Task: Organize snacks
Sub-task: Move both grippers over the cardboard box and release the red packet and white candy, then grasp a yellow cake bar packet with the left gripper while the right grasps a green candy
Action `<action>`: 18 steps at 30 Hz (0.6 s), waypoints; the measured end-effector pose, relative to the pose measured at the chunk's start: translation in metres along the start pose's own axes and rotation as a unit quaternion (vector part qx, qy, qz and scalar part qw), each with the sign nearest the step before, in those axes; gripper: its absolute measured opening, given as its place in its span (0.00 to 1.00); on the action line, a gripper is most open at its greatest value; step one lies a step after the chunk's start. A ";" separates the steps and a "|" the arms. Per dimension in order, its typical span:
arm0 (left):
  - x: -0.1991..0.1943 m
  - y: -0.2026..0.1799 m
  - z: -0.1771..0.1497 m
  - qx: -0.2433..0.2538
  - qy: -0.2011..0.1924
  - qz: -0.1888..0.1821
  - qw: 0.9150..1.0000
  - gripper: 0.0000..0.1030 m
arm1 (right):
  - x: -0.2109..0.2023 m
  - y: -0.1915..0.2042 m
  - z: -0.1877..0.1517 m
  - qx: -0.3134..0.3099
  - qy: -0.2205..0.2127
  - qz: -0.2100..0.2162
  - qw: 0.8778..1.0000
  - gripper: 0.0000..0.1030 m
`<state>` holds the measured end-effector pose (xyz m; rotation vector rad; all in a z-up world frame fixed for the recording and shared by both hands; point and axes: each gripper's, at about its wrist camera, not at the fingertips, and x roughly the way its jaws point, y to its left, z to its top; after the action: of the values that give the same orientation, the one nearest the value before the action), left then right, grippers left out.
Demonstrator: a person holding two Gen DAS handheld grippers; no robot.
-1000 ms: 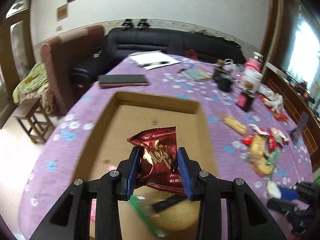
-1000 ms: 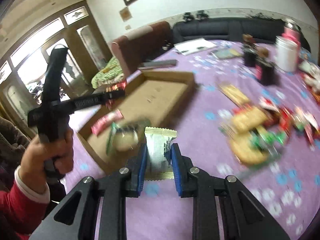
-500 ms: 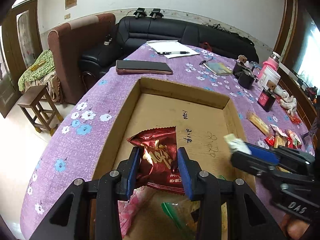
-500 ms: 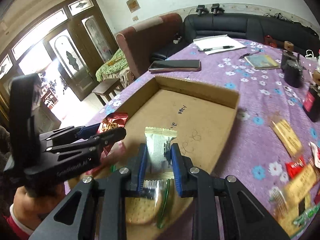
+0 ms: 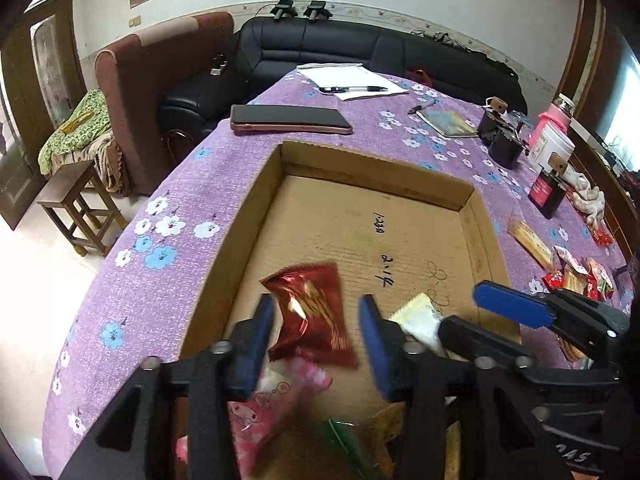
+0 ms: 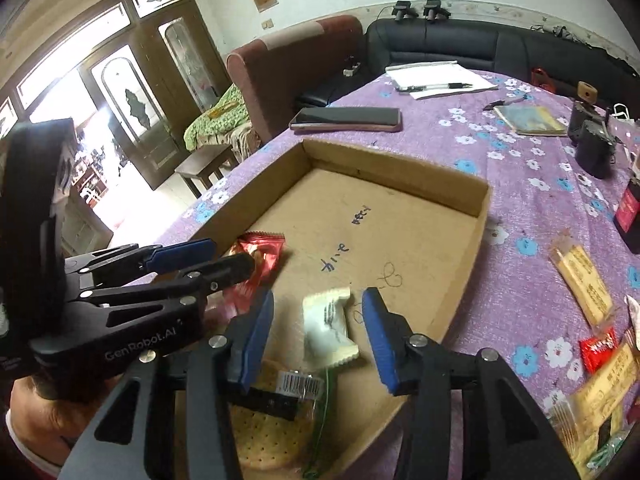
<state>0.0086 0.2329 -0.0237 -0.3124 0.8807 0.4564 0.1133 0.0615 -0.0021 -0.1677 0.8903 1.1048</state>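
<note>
The red snack packet (image 5: 312, 312) sits loose between the left gripper (image 5: 316, 336) fingers — its jaws are opening, pads off the foil — over the near end of the cardboard box (image 5: 256, 184). Just to its right, the white snack packet (image 6: 328, 326) lies free between the right gripper (image 6: 318, 336), jaws likewise opening. Below both grippers lie a pink packet (image 5: 276, 396) and round crackers (image 6: 264, 436).

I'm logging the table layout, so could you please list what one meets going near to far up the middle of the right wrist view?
Round cracker pack → white snack packet → cardboard box far wall → phone → paper with pen → black sofa.
</note>
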 end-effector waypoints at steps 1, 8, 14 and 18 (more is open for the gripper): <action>-0.002 0.000 0.000 -0.001 -0.002 0.004 1.000 0.70 | -0.003 0.000 0.000 0.001 -0.003 -0.001 1.000 0.45; -0.018 -0.011 -0.001 0.006 -0.021 0.008 1.000 0.83 | -0.051 -0.023 -0.017 0.018 -0.034 -0.024 0.999 0.52; -0.031 -0.039 -0.004 0.019 -0.027 -0.018 0.999 0.84 | -0.099 -0.065 -0.055 0.055 -0.054 -0.073 0.994 0.61; -0.039 -0.079 -0.007 0.045 -0.031 -0.050 0.997 0.88 | -0.129 -0.096 -0.086 0.079 -0.058 -0.121 0.988 0.66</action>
<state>0.0223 0.1518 0.0091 -0.2579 0.8176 0.3311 0.1266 -0.1197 0.0025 -0.0772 0.8244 0.8066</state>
